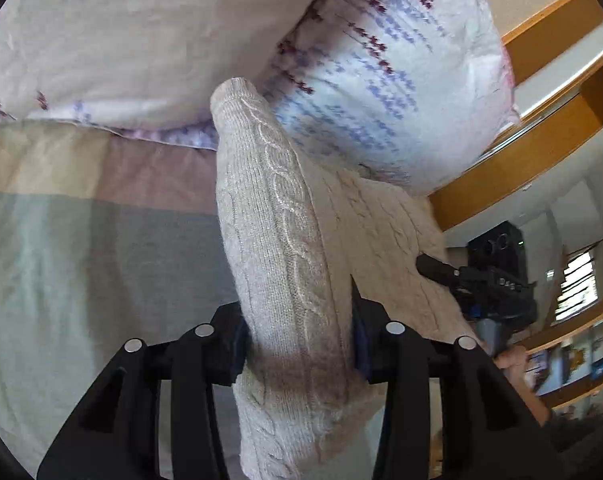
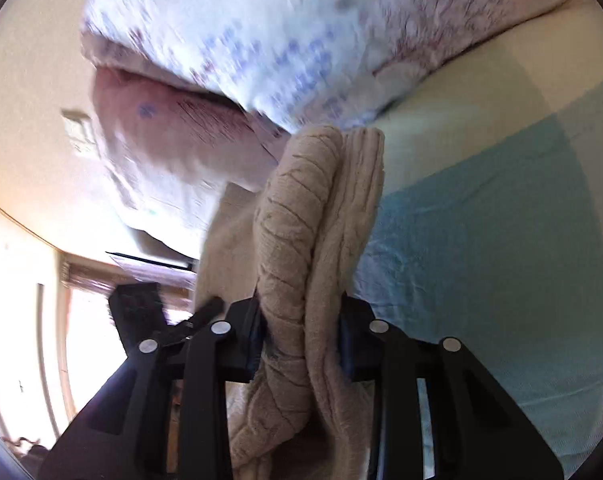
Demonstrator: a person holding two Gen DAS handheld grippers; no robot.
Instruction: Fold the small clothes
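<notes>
A beige cable-knit sweater (image 1: 285,240) is held up over a bed. My left gripper (image 1: 299,344) is shut on a bunched part of it that sticks up between the jaws. My right gripper (image 2: 301,328) is shut on another bunched part of the same sweater (image 2: 297,220). The right gripper (image 1: 437,270) also shows in the left wrist view, at the sweater's right edge. The left gripper (image 2: 169,320) shows at lower left in the right wrist view. The knit hides both grippers' pads.
A striped bed sheet (image 1: 81,240) in beige, pink and pale blue lies below, blue in the right wrist view (image 2: 481,240). Patterned white pillows (image 1: 381,80) lie at the head (image 2: 261,40). A wooden frame (image 1: 521,172) and shelves (image 1: 573,344) stand to the right.
</notes>
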